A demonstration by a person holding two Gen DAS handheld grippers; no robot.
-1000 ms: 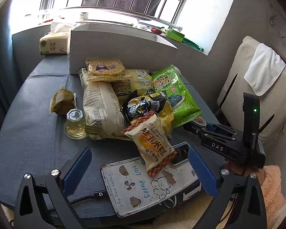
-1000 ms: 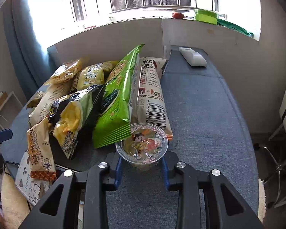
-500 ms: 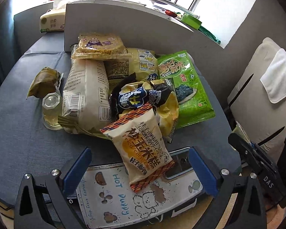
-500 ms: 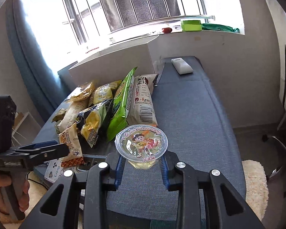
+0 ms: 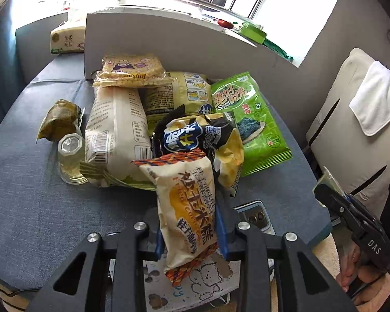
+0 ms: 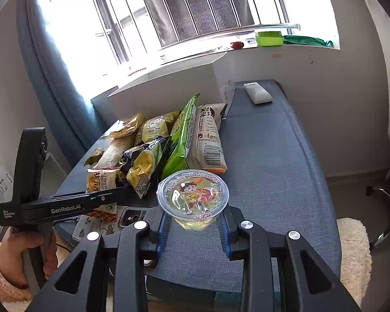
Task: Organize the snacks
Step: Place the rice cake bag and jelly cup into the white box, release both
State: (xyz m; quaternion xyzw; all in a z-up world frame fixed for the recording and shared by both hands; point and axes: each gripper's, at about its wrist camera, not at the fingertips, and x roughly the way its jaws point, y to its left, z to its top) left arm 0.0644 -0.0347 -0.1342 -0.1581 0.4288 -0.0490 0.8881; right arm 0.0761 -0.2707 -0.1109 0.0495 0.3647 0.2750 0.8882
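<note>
The right gripper [image 6: 193,230] clamps a clear jelly cup [image 6: 193,198] between its jaws above the blue table [image 6: 273,171], beside piled snack bags [image 6: 169,143] fronting a white box [image 6: 169,91].

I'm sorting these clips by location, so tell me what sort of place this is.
Most likely a room in a home: a barred window with a cluttered sill, a blue curtain, a cushioned chair with a white towel, and a fluffy rug beside the fabric-covered table.
</note>
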